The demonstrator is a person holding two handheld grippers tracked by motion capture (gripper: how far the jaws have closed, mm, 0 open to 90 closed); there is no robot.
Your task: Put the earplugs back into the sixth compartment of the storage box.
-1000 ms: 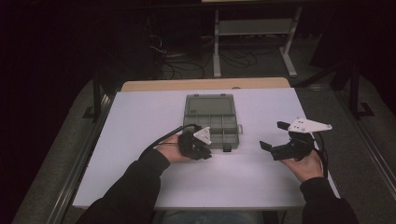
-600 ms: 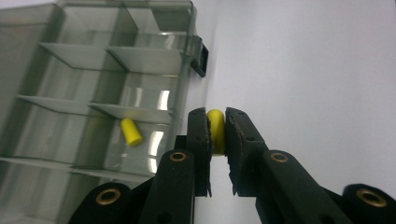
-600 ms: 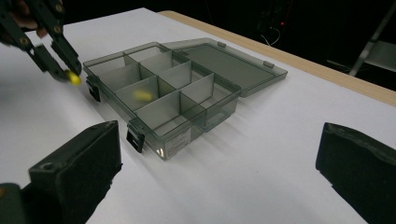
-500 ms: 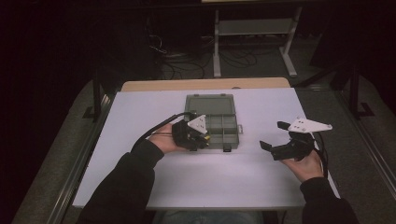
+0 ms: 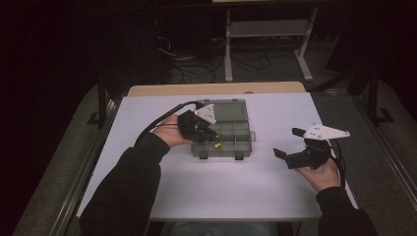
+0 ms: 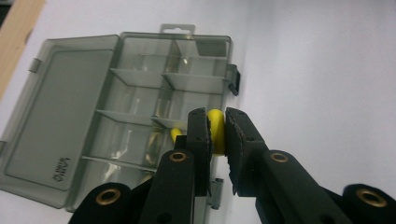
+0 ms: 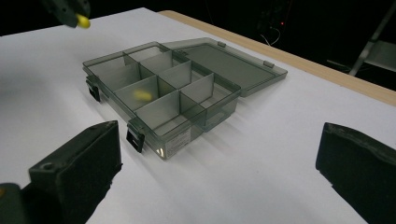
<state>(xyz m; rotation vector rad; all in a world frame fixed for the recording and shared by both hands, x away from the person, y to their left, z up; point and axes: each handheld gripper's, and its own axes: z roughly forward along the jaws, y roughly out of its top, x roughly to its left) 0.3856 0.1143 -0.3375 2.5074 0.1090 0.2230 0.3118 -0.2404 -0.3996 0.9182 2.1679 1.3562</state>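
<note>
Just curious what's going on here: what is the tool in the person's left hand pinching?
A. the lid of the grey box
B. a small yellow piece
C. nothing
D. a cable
B: in the left gripper view, the left tool is clamped on a small yellow piece above the open compartment box.

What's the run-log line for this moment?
left tool: shut on yellow piece, above organizer box | second yellow piece: in compartment | right tool: open, empty | lid: open

My high camera looks forward and down over the desk (image 5: 211,196) from afar; both tool cameras sit close, and all three share the box (image 5: 231,129) (image 6: 116,116) (image 7: 177,88).
</note>
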